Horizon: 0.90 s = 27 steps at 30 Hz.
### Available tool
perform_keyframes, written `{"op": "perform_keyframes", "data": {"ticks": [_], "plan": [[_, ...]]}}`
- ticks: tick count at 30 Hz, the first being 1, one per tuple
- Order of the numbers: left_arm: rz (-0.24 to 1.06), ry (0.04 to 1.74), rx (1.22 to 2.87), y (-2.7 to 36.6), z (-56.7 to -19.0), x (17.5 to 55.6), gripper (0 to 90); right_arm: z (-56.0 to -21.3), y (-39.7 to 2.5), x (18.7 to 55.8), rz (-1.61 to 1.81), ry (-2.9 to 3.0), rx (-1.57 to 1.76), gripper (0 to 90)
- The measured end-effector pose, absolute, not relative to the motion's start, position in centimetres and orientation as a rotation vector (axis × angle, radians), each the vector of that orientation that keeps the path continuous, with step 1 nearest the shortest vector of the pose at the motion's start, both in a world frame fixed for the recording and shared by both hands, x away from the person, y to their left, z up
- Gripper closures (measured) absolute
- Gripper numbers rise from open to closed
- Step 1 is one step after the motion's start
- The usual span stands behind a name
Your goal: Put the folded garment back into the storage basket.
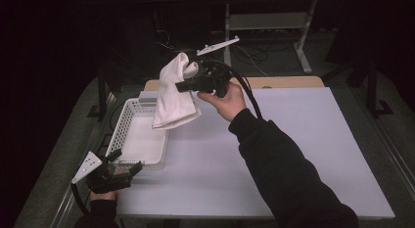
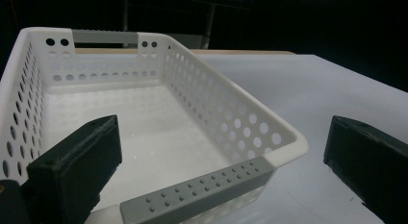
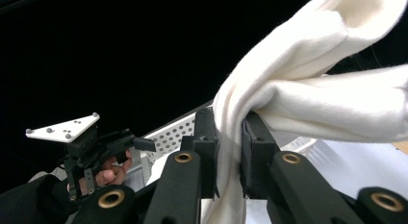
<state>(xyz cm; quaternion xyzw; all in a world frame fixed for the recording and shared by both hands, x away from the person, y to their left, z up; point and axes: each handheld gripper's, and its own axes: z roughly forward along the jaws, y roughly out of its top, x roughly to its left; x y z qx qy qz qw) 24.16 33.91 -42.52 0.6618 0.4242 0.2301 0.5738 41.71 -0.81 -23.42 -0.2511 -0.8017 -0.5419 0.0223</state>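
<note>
White towel (image 1: 172, 93) pinched aloft, basket (image 1: 128, 121) rim beneath

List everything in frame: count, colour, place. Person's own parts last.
cloth: 1, white, pinched and hanging in the air over the basket's far right corner
basket: 1, white perforated plastic with grey end handles, left part of the table, nothing inside
table: 1, white top with a wooden strip at its far edge
metal frame: 1, pale grey, on the floor beyond the table
right gripper: 1, black with a grey plate on top, raised above the table, fingers shut on the cloth
left gripper: 1, black with a grey plate, at the basket's near end, fingers spread wide
hands: 2, right and left, each with a dark sleeve
</note>
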Motion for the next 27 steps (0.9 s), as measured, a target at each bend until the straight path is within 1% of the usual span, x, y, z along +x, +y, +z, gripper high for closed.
{"op": "perform_keyframes", "data": {"ticks": [9,27], "plan": [[0.538,0.992,1.552,33.9,-42.5,24.2,0.0,-23.8,1.1,41.9,-1.658,-2.488,-0.746,77.9],[0.536,0.993,1.549,33.9,-42.5,24.2,0.0,-26.2,4.4,42.7,-1.648,-2.429,-0.738,77.9]]}}
